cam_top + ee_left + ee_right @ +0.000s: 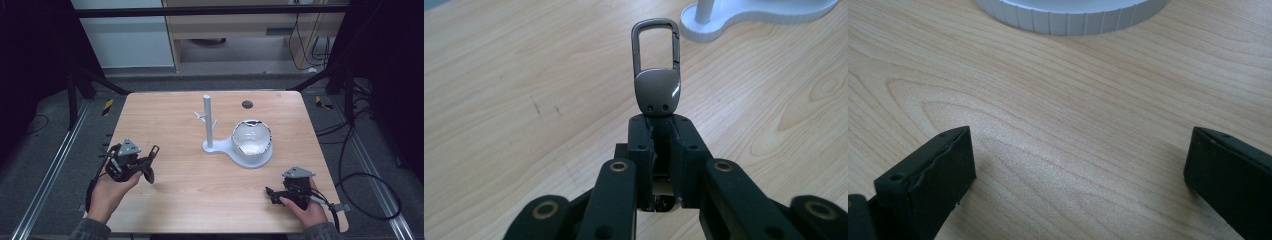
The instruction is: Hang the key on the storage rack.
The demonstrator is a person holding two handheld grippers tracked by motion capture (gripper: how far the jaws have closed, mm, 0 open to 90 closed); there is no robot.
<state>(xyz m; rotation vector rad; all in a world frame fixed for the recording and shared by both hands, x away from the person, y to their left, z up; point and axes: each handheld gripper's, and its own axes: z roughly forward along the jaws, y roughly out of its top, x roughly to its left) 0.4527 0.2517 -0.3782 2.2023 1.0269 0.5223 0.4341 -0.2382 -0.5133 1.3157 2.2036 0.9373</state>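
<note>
left jaws: pressed together on the flat end of a metal clip [656, 75], one clip; its loop sticks out past the tips, above the table
right jaws: spread wide, bare wood between them
left gripper [148, 161]: near left part of the table, pointing right and slightly far
right gripper [270, 195]: near right corner area, pointing left, low over the wood
grippers count: two, well apart
clip place: in the left gripper, near and left of the stand
stand [208, 125]: one, white, upright post with small pegs, on a white base at table centre
bowl [252, 137]: one, white, on the round end of the base, right of the post
table [190, 195]: one, light wood, one dark round spot at the far edge
left gripper view: shows the clip's shape and grey sheen; in the high view it's too small to make out
right gripper view: ribbed rim of the base [1068, 17] just ahead
high view: post, bowl, both forearms
left hand [107, 192]: wrapped round the gripper from the near side
right hand [307, 207]: same, forearm entering from the near edge
</note>
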